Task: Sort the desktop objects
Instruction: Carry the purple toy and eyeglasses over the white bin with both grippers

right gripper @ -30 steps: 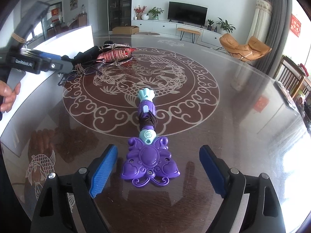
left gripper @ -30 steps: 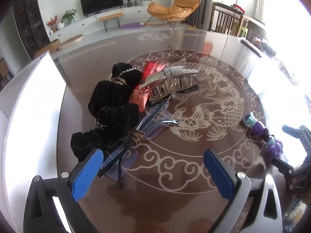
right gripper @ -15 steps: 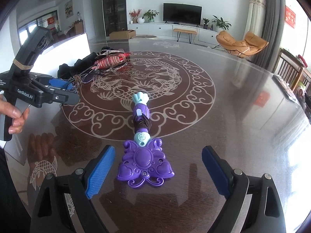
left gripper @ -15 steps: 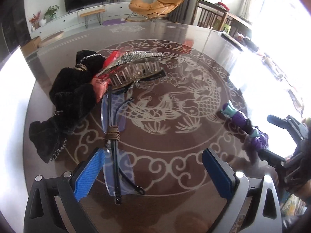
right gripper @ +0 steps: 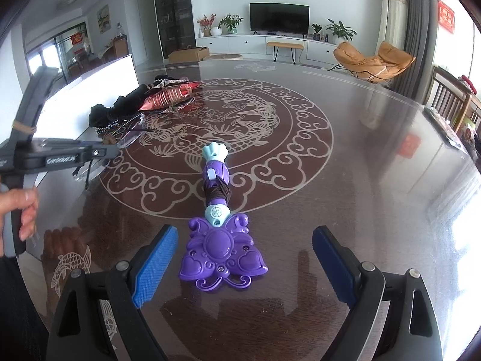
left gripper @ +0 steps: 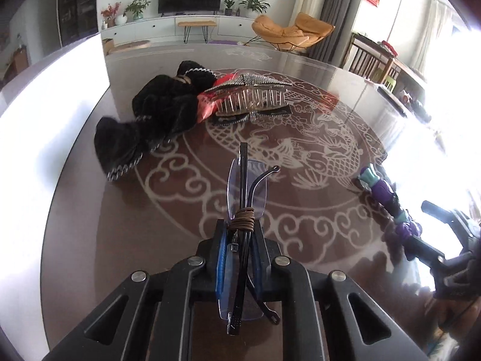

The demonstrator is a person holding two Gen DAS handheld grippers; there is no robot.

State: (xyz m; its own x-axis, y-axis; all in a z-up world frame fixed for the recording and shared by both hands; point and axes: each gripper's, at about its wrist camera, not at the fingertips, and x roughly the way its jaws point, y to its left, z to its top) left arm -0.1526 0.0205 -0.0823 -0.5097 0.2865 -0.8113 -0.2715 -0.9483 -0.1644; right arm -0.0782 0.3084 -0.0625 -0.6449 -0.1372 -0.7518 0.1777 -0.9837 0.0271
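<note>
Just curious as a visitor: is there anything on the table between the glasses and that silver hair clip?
No, nothing. In the left wrist view, only bare patterned table lies between the glasses and the hair clip.

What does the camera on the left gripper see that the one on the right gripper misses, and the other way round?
Only the left wrist view shows, close up, the folded glasses clamped between the left gripper, a brown band wound round them.

Only the right wrist view shows the whole purple butterfly wand lying between the open right gripper, and the person's hand on the left gripper's handle.

Both show the patterned table, the black fabric pile and the hair claw.
</note>
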